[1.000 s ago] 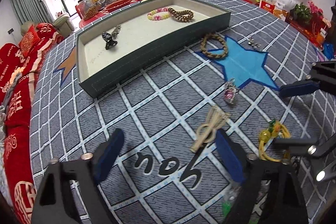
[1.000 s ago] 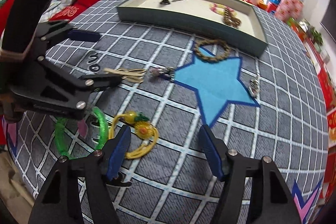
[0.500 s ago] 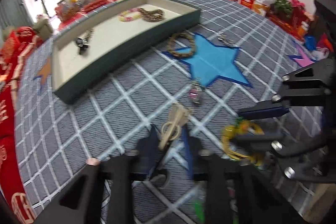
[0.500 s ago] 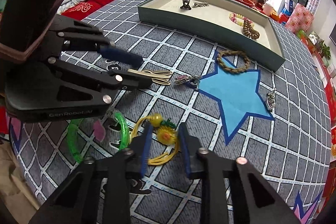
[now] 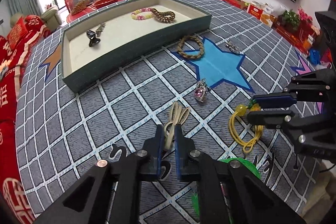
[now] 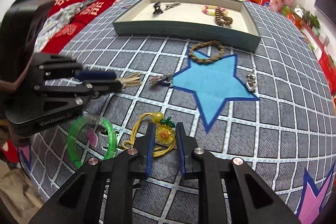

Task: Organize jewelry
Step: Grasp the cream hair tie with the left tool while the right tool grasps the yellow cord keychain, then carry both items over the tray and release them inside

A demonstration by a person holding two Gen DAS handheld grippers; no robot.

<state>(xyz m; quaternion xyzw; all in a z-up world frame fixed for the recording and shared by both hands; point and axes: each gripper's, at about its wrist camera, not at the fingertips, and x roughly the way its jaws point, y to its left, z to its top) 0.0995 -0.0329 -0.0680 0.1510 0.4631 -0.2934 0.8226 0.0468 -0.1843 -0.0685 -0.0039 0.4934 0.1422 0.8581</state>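
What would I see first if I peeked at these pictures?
Probably the big blue star printed on the grey checked cloth, with a braided brown bracelet lying at its tip. Nearer, the right gripper pinches a yellow cord charm with a sunflower, and a bright green bangle lies just left of it. Farther back sits a teal tray already holding a few pieces.

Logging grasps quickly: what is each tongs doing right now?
Left tongs: shut on the beige looped cord.
Right tongs: shut on the yellow sunflower charm cord.
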